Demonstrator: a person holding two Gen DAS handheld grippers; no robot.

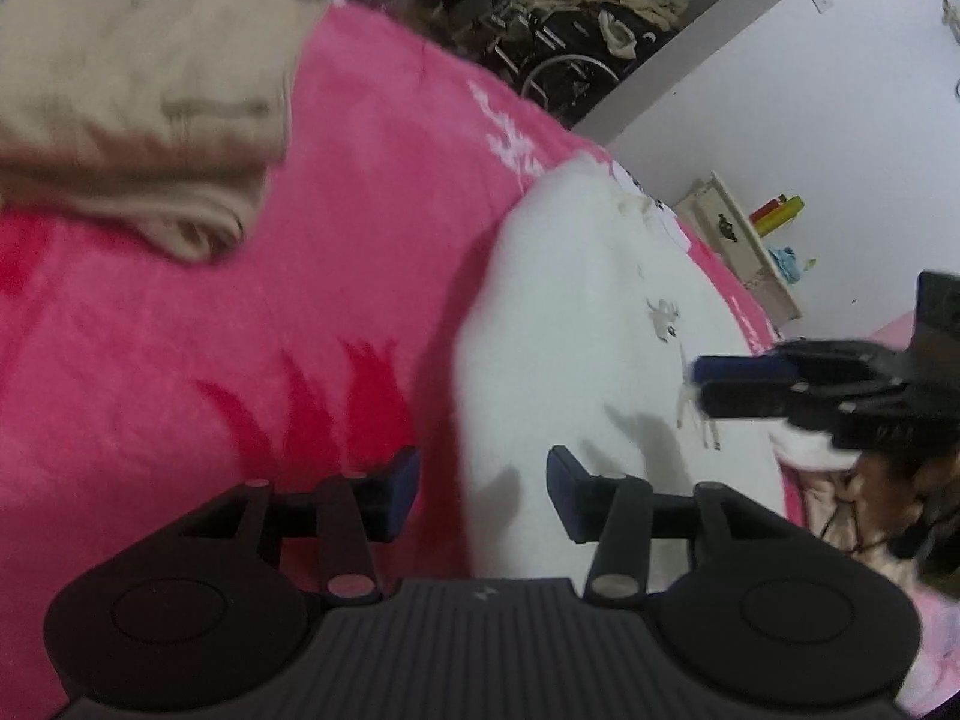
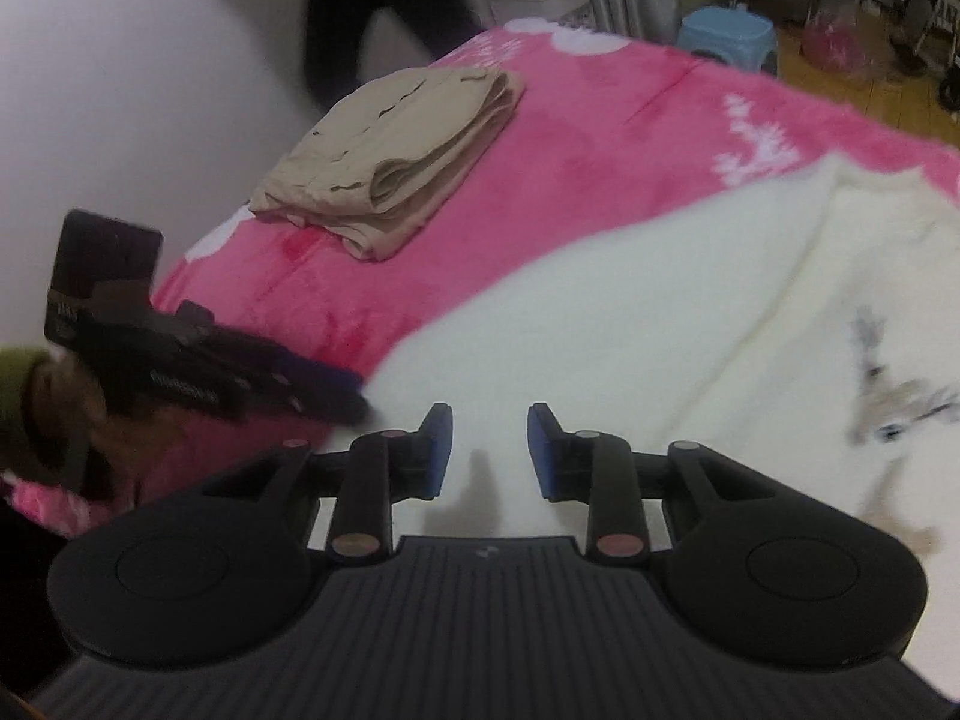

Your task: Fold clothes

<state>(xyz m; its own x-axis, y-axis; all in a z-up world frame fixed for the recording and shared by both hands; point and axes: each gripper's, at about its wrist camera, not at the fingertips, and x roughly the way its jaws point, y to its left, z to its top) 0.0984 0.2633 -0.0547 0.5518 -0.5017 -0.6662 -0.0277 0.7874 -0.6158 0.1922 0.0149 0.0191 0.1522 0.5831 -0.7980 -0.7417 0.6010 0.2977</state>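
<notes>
A white garment (image 2: 630, 312) lies spread on a pink blanket (image 1: 360, 180), folded beige trousers (image 2: 396, 162) well apart beyond it. The left gripper (image 1: 483, 495) and the right gripper (image 2: 489, 450) hover above the white fabric, jaws parted and empty.

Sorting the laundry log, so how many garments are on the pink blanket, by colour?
Beige, folded garment: 1
White, spread-out garment: 1
Total: 2 garments on the pink blanket
</notes>
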